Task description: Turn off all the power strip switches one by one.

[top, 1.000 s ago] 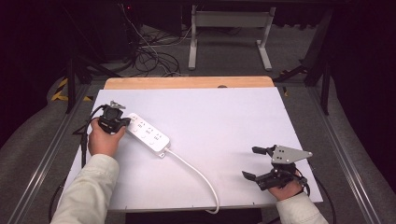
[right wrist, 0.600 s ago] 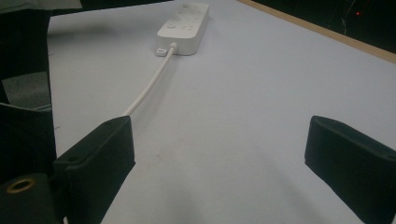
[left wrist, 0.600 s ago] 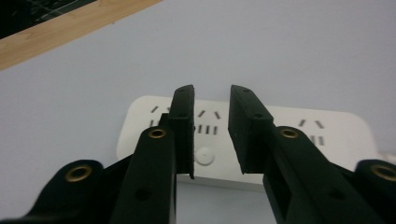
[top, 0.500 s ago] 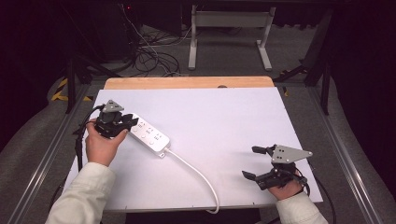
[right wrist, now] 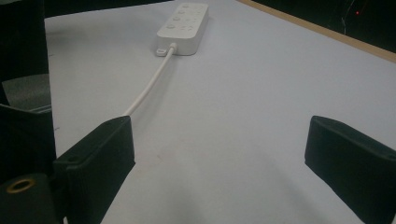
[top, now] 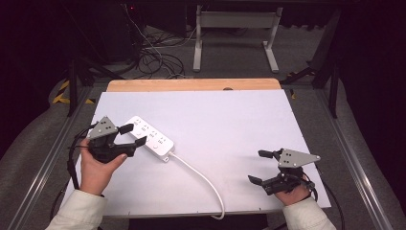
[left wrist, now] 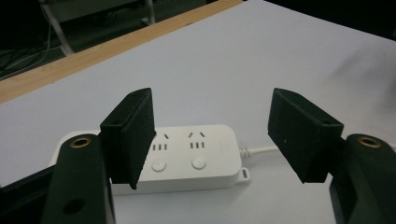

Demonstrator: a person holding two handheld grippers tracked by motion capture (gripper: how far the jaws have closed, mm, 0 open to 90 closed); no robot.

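Just beyond left gripper [top: 132,135] parted jaws: power strip [top: 151,138], untouched.

no readable text anywhere, power strip [left wrist: 187,154] face is plain white with just sockets and round buttons, no brand visible, table [top: 239,124] has no labels either

I see a white bench [top: 230,120] with a wooden strip [top: 191,85] along its far edge. Grey carpeted floor [top: 306,52] surrounds it. Far beyond stands a grey metal frame [top: 234,33]; tangled black cables [top: 153,57] lie far left. The surroundings are dark.
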